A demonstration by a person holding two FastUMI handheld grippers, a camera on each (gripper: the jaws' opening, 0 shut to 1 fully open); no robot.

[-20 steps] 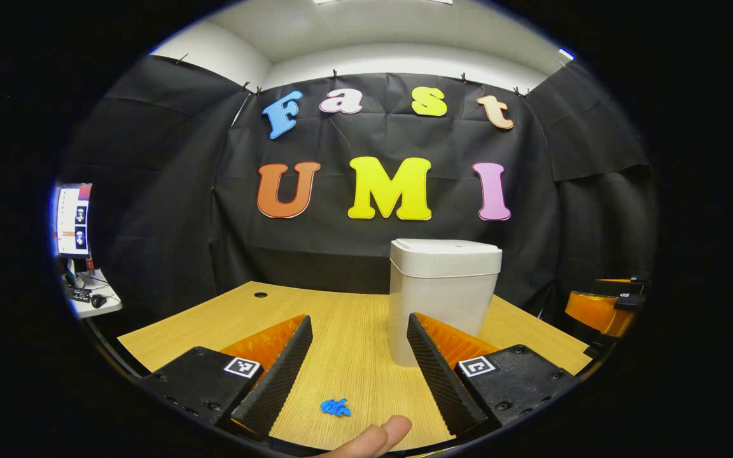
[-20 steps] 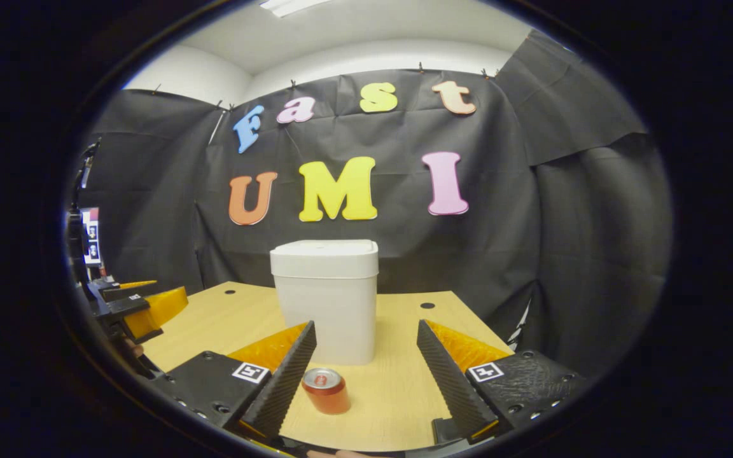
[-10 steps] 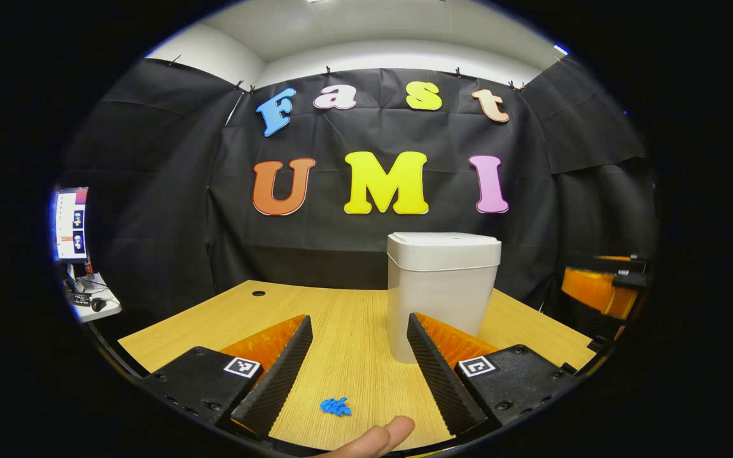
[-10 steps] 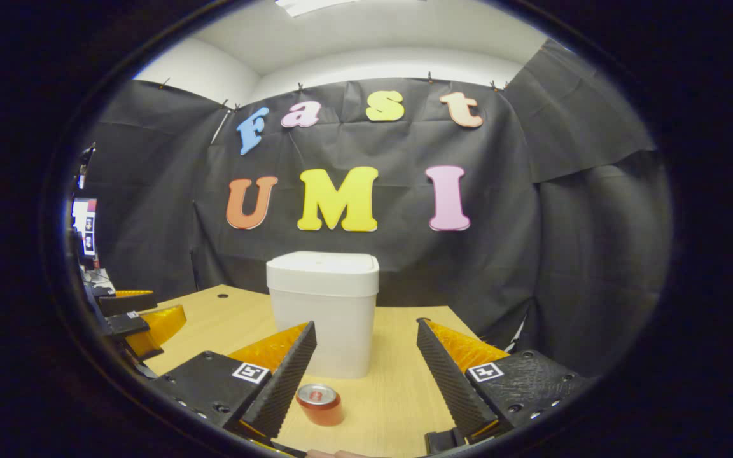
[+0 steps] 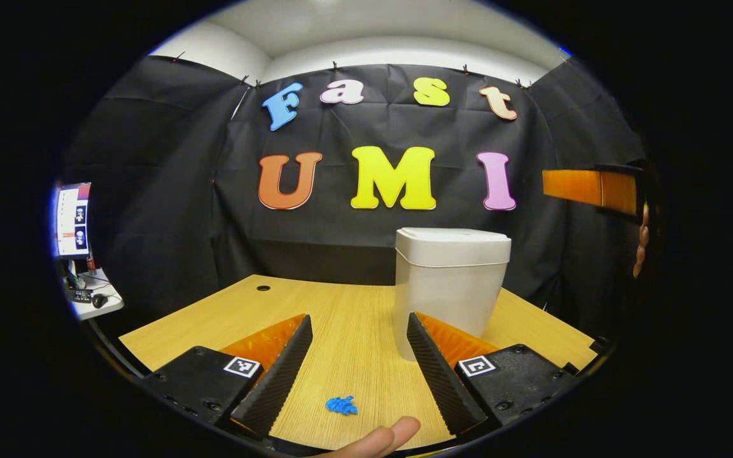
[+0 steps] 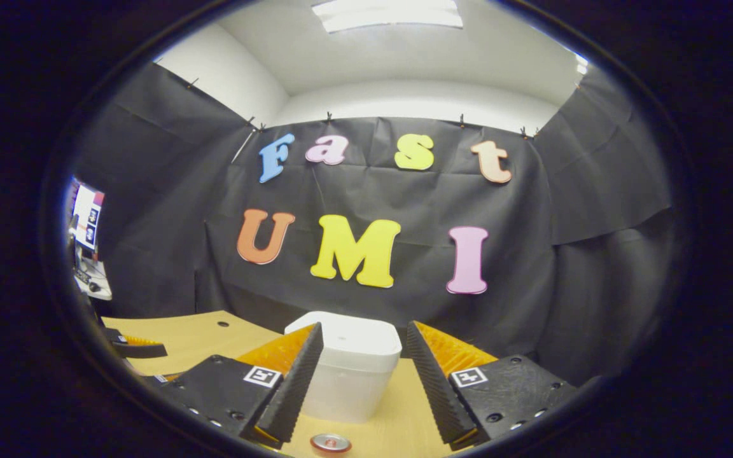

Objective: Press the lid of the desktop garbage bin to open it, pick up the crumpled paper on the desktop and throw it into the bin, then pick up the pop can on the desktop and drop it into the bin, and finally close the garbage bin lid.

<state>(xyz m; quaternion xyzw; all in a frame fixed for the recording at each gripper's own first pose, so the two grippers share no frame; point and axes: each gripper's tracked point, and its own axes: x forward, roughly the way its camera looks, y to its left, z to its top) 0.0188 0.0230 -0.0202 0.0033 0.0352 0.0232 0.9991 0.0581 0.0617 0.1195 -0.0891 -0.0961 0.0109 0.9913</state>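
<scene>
- Since a second ago the right gripper [image 6: 363, 375] has risen: in the right gripper view the garbage bin [image 6: 349, 375] has dropped low between its fingers and the pop can [image 6: 330, 443] has slid to the bottom edge, while more ceiling shows above the wall.
- From the left gripper view, that right gripper [image 5: 589, 187] now sits high at the right edge, above the level of the bin lid [image 5: 452, 238], with fingers of the holding hand [image 5: 641, 245] just below it; earlier it was low beside the table.
- Left gripper [image 5: 359, 372] has barely shifted; it hangs low over the wooden table [image 5: 341, 318], fingers spread wide with nothing between them.
- Right gripper's fingers are likewise apart and hold nothing.
- Bin stands upright on the table, lid down, near the right fingertip of the left gripper.
- Crumpled paper [image 5: 341, 405], blue, lies on the table between the left gripper's fingers, apart from both; a fingertip [image 5: 382, 439] shows just beside it at the bottom edge.
- Bare table surface lies to the left of the bin.
</scene>
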